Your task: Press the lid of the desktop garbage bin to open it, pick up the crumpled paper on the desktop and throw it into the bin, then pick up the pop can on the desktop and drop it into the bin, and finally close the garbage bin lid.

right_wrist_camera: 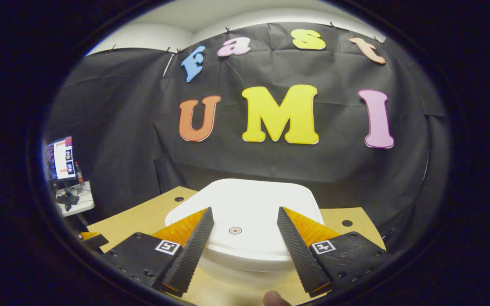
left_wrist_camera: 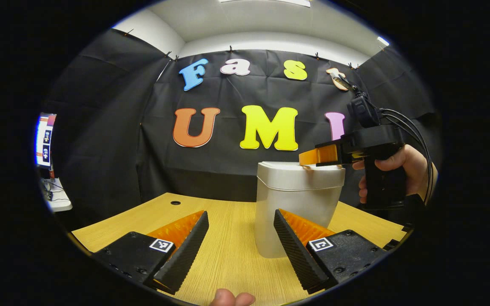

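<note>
The right gripper (right_wrist_camera: 242, 216) hung released over the bin (left_wrist_camera: 296, 204), its lid (right_wrist_camera: 245, 221) down hiding the inside; the left gripper (left_wrist_camera: 240, 221) stood released above the bench (left_wrist_camera: 228, 255).

Bin: a pale garbage bin (left_wrist_camera: 296, 208) stands upright on the wooden desktop (left_wrist_camera: 228, 250), right of centre; its lid (left_wrist_camera: 298, 170) is down
Left gripper (left_wrist_camera: 240, 221): near, low over the desktop; fingers spread apart, nothing between them
Right gripper (left_wrist_camera: 313, 156): far right, held by a hand (left_wrist_camera: 402, 170); its tips reach over the lid's right part; touching or just above, unclear
Monitor (left_wrist_camera: 45, 140): far left; lit
</note>
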`<action>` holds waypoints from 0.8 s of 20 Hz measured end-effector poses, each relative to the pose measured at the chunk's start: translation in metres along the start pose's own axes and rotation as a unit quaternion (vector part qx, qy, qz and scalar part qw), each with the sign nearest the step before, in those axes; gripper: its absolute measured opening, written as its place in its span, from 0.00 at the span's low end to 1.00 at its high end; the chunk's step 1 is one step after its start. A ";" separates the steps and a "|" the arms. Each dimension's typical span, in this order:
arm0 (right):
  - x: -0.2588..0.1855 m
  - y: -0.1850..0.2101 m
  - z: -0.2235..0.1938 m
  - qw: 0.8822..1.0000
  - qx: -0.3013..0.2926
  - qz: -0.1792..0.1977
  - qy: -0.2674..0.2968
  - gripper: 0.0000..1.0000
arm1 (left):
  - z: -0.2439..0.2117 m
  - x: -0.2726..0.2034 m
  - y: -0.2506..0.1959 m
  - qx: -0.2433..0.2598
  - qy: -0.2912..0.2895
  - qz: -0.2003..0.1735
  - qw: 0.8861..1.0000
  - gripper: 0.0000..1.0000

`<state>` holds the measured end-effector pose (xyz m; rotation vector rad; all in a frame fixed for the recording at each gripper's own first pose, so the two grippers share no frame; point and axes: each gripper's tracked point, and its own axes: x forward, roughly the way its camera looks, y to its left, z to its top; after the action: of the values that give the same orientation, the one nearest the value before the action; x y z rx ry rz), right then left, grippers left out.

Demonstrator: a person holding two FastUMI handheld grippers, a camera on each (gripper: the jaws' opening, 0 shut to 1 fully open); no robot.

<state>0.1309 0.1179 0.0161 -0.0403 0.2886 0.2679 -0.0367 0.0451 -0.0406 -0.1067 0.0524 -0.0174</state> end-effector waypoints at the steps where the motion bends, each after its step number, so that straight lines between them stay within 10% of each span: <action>1: 0.000 -0.001 -0.002 1.000 0.004 0.001 0.002 0.96 | 0.000 0.000 -0.001 0.001 0.000 -0.001 1.000 0.99; 16: -0.032 -0.011 0.028 0.994 0.035 -0.006 -0.101 0.95 | 0.015 -0.001 -0.008 0.022 -0.012 0.006 1.000 0.99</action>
<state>0.1123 0.1012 0.0524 0.0541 0.0959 0.2484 -0.0369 0.0387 -0.0250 -0.0623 0.0286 -0.0044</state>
